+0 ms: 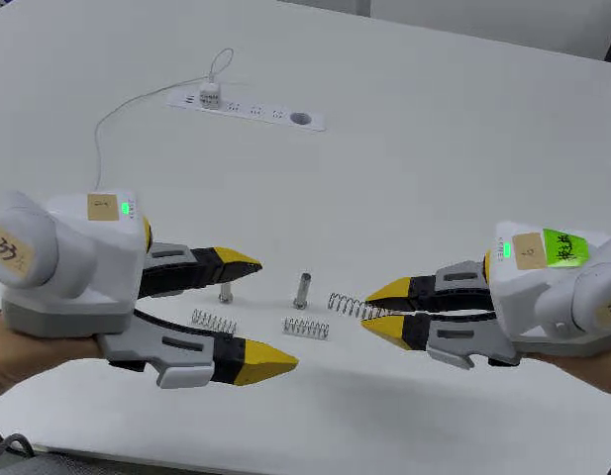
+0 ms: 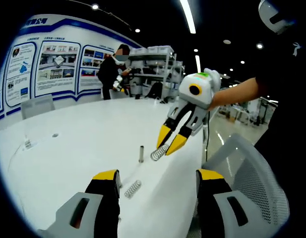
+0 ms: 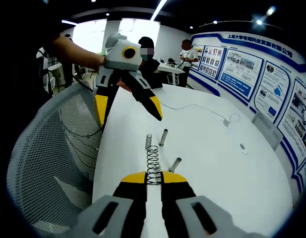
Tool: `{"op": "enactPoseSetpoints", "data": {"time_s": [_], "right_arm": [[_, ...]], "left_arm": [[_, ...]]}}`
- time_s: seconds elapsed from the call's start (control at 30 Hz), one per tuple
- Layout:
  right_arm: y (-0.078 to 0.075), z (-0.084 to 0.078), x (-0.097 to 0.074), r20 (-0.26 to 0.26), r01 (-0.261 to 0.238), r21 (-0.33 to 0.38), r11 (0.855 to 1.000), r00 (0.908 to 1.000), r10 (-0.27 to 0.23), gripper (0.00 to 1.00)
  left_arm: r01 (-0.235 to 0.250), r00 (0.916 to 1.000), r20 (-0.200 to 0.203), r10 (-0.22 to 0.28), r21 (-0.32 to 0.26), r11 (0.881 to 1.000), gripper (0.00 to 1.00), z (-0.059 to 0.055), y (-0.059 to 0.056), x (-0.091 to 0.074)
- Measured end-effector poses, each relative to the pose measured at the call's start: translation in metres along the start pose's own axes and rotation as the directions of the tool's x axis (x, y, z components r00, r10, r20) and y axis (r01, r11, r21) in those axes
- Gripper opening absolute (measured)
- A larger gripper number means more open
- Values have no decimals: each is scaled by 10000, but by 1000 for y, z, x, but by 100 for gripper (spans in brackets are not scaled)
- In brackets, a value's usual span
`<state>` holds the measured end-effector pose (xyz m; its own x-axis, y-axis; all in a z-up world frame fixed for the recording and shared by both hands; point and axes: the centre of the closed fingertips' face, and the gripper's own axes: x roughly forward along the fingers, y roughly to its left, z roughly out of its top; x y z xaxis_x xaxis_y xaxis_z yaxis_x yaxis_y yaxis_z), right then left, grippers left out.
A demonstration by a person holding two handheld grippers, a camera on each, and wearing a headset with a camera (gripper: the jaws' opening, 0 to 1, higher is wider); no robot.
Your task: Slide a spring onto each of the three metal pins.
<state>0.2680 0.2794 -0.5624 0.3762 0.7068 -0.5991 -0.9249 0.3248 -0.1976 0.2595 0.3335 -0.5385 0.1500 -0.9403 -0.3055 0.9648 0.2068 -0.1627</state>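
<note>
Your right gripper (image 1: 369, 309) was clamped on the end of a spring (image 1: 345, 305), just right of the middle pin (image 1: 303, 290). Your left gripper (image 1: 275, 313) gaped empty left of it. This was probably the first threading: next you needed the spring's bore lined up over that pin.

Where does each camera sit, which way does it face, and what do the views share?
Head view: on the headset, looking down at the white table; left hand-held gripper, right hand-held gripper and hands show.
Left gripper view: faces the right one across the table, over its own open jaws.
Right gripper view: faces the left one, jaws shut on a spring.
All three share that spring and an upright pin.
</note>
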Motion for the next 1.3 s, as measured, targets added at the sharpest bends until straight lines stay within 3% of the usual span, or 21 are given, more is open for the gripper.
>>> {"op": "enactPoseSetpoints", "data": {"time_s": [0.2,0.47,0.6,0.77,1.03,1.3], "right_arm": [[9,5,3,148,-307,-95,9995,9994,308,11],[19,16,10,229,-687,-455,9966,9973,698,11],[26,15,16,1,-940,-818,9922,9955,943,11],[30,16,17,-89,-1117,-1029,9884,9937,1114,11],[34,17,19,-60,-1316,-1080,9854,9913,1317,11],[38,20,21,-1,-1446,-1120,9831,9894,1455,11]], "left_arm": [[109,9999,129,-108,-54,9999,57,-2,-1,6],[339,9994,-26,-339,-49,9994,51,-8,-8,12],[380,9993,-33,-380,118,9992,47,-7,-7,15],[444,9986,-296,-436,260,9987,38,-12,-5,16],[726,9968,-364,-717,238,9971,23,-13,-11,17],[919,9940,-631,-895,360,9951,17,-17,-15,18]]}}
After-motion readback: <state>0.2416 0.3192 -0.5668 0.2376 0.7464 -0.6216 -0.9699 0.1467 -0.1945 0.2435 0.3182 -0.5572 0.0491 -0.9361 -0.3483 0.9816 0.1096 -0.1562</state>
